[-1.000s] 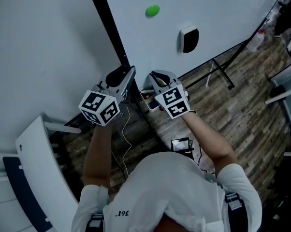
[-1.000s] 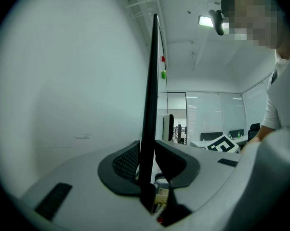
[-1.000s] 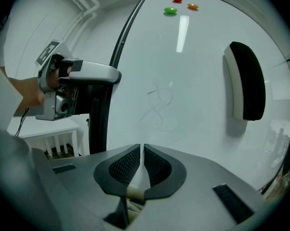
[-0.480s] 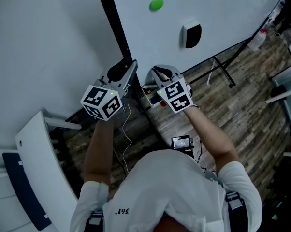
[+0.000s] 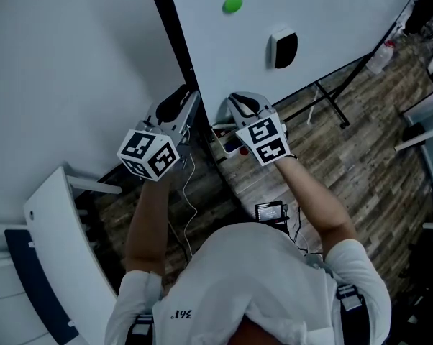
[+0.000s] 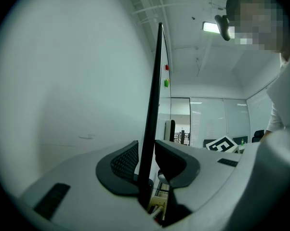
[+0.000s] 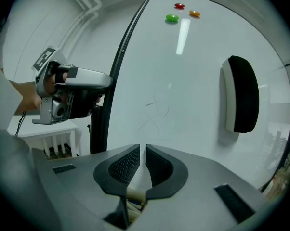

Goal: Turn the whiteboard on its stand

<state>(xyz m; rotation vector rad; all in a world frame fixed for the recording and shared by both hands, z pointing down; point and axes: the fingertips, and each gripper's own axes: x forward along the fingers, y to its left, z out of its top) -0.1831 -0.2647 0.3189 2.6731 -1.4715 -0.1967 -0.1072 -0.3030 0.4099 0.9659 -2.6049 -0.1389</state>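
Pinching the whiteboard by its black frame for turning leverage: left gripper; right gripper, nearly closed and empty, apparently steadies it.

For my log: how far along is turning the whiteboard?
Done: both grips look set. In hand: left gripper clamps the black side frame of the whiteboard, right gripper pinches its lower edge. Left: the turn itself; the face with the green magnet faces the person.

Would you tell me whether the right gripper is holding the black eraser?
No, the eraser sits on the whiteboard, clear of the right gripper.
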